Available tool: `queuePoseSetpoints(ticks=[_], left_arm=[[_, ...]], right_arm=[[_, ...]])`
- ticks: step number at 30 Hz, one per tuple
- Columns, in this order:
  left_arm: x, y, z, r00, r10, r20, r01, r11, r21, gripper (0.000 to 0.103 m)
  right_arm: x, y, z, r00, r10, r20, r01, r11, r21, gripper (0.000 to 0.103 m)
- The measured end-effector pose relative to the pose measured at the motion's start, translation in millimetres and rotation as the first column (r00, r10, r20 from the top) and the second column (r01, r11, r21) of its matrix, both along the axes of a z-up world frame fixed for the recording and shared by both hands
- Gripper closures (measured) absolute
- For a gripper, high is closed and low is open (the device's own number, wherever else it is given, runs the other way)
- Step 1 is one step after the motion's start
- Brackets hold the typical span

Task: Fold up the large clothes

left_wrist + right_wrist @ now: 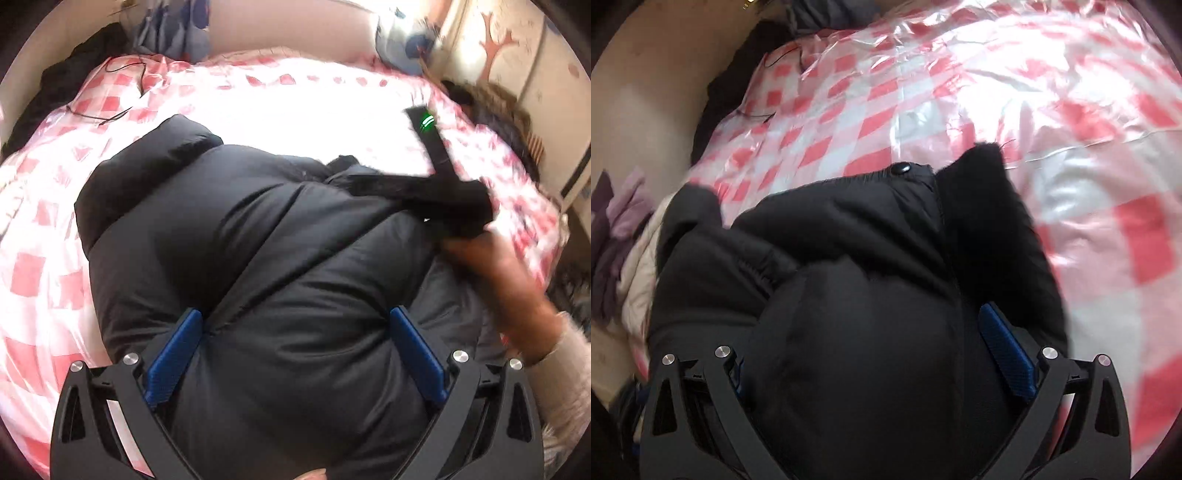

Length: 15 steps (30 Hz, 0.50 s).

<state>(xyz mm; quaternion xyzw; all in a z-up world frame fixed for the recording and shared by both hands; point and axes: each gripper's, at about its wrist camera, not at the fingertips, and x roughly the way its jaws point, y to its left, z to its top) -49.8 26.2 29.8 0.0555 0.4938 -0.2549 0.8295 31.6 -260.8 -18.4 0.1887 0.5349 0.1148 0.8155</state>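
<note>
Black puffy jacket (258,258) spread over a bed with a pink-and-white checked cover (44,236), bulging up under both cameras.

Left gripper (295,321) pointed down onto the jacket's padded body, blue fingers (173,358) spread wide, a thick quilted section swelling between them; touching the fabric on both sides, but no telling whether gripped or only pressed against.

Right gripper (428,192) seen from the left camera as a blurred black shape low over the jacket's far right part, small green light on its body, bare right hand (491,266) and pale sleeve reaching in from the right edge. From its own camera, right gripper (886,332) also aimed down at the jacket, jaws wide, one blue finger (1004,350) clear, the other almost hidden behind a bulge of fabric; hold uncertain.

Round black snap button (900,169) at the jacket's far edge, a dark furry trim (982,192) just beside it. Thin black cable (122,92) lying on the cover, well apart from the jacket.
</note>
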Motion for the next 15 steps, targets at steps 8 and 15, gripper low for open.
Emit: queuePoseSetpoints(ticks=[8,15], left_arm=[[-34,18,9,0.999,0.018,-0.031,-0.021,0.996,-0.089,0.007],[-64,4,26,0.999,0.038,0.009,-0.038,0.999,0.007,0.007]], right_arm=[[-124,10,16,0.981,0.193,0.003,-0.19,0.969,-0.161,0.007],[-164,-19,41,0.997,0.078,0.012,-0.077,0.993,-0.094,0.007]])
